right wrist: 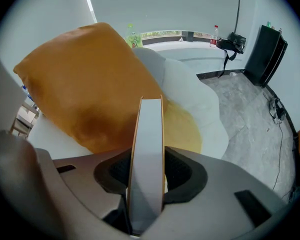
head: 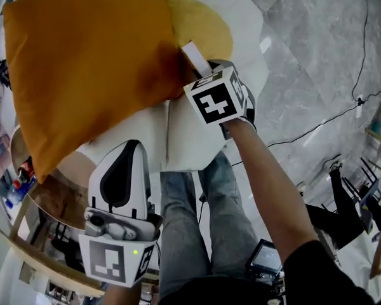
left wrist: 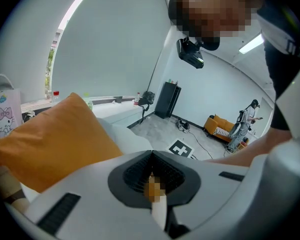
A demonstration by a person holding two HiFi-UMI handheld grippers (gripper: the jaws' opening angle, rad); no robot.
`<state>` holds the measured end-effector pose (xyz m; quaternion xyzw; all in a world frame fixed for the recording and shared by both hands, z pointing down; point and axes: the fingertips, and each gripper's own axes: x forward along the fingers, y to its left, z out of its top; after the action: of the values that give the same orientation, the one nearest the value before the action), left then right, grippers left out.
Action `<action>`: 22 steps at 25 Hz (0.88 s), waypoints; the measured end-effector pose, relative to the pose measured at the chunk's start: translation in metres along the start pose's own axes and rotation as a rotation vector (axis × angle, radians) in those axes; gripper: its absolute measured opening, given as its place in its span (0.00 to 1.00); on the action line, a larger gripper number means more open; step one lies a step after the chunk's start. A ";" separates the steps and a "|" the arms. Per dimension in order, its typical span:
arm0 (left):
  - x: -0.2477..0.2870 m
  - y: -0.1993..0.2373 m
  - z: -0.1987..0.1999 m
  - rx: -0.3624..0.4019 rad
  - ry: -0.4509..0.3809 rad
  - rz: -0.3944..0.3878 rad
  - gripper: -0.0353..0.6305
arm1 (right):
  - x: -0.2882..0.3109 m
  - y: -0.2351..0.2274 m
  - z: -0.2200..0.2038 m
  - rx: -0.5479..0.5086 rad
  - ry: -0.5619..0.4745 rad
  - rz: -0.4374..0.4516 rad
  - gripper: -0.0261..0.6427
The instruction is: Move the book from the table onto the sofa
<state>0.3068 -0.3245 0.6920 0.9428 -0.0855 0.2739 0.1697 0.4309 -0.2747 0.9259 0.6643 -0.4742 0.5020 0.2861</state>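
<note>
Gripping the book [right wrist: 149,134], the right gripper [right wrist: 147,170] has both jaws pinched onto it. The book stands on edge between the pads, white page edge facing the camera, with thin orange cover lines down each side. In the head view the right gripper [head: 208,70] is out over the white sofa [head: 184,138], and the book's end [head: 193,56] pokes out past the marker cube [head: 219,97], right at the edge of the big orange cushion [head: 82,62]. Cannot tell if the book touches the cushion or the seat. A paler yellow cushion [head: 206,24] lies behind it.

Left gripper [head: 128,154] is held low and near the body, by the person's jeans [head: 203,221], well apart from the book. In the left gripper view its jaws are pressed together with nothing between them [left wrist: 151,170], and the orange cushion [left wrist: 50,139] shows at left.

Round brown tabletop [head: 54,199] sits at lower left, beside the sofa. Grey marble floor [head: 311,43] is at right, with a black cable across it.
</note>
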 end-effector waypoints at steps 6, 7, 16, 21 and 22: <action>-0.002 0.002 0.001 0.002 0.001 0.001 0.06 | 0.002 0.004 -0.003 0.003 0.022 0.025 0.28; -0.003 0.002 0.003 0.004 -0.001 0.001 0.06 | 0.003 0.005 -0.008 0.015 0.045 0.040 0.29; -0.011 0.012 0.029 0.038 -0.023 0.005 0.06 | -0.010 0.010 -0.002 0.048 0.040 0.093 0.39; -0.017 0.002 0.049 0.067 -0.042 -0.003 0.06 | -0.033 0.008 0.011 0.044 0.020 0.105 0.39; -0.018 -0.001 0.053 0.074 -0.047 -0.005 0.06 | -0.038 0.008 0.012 0.041 0.018 0.111 0.39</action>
<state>0.3183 -0.3419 0.6397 0.9548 -0.0771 0.2543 0.1334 0.4266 -0.2750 0.8859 0.6381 -0.4975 0.5326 0.2485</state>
